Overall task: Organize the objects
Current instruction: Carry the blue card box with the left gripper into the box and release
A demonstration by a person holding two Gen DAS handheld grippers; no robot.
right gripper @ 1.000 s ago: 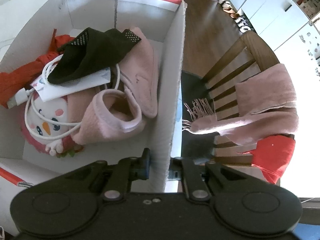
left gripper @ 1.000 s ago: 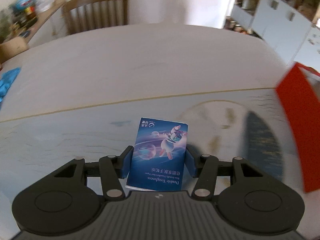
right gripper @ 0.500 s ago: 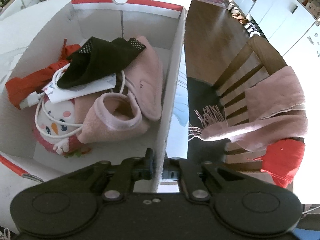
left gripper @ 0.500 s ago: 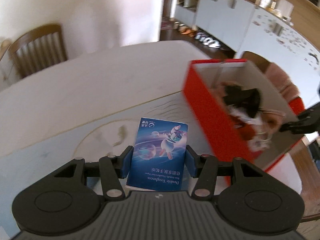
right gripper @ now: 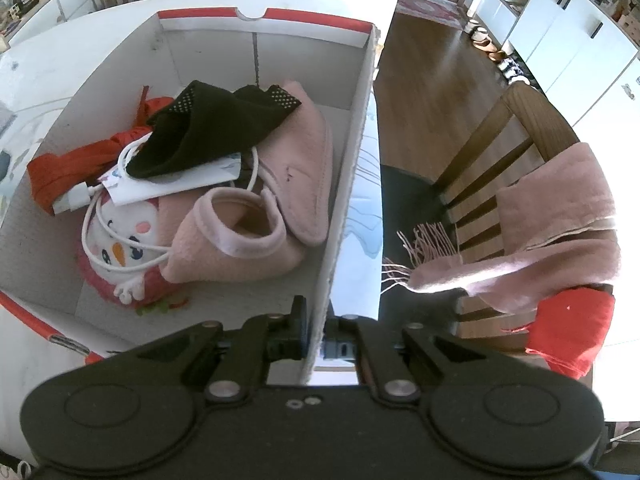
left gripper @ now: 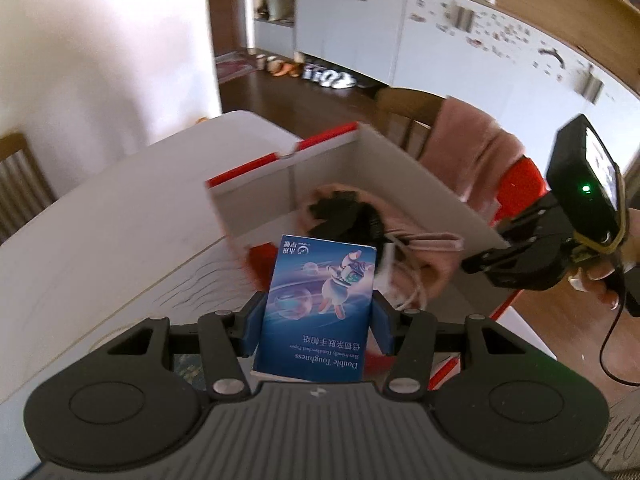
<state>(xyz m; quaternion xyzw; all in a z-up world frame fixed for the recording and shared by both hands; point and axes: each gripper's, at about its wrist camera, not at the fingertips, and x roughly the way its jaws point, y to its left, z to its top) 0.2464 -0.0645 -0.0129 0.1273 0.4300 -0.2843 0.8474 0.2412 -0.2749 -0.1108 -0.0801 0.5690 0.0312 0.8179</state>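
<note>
My left gripper (left gripper: 318, 318) is shut on a blue tissue pack (left gripper: 320, 304) with a cartoon figure printed on it, carried in the air in front of the red-and-white box (left gripper: 404, 184). In the right wrist view my right gripper (right gripper: 318, 338) is shut on the box's right wall (right gripper: 352, 168), one finger inside and one outside. Inside the box lie pink slippers (right gripper: 304, 184), a black cloth (right gripper: 212, 132), a white cable (right gripper: 100, 220), a red cloth (right gripper: 60, 168) and a penguin plush (right gripper: 124, 248). The right gripper (left gripper: 504, 264) also shows at the box's edge in the left wrist view.
The box stands on a white table (left gripper: 100, 240) near its edge. A wooden chair (right gripper: 516, 152) beside the table carries a pink scarf (right gripper: 552, 240) and a red cloth (right gripper: 572, 328). Another chair (left gripper: 20, 184) stands at the far side. White cabinets (left gripper: 500, 52) line the back.
My left gripper has swung with the tissue pack from over the open table toward the box, which now fills the view ahead. The right gripper's fingers have closed onto the box wall.
</note>
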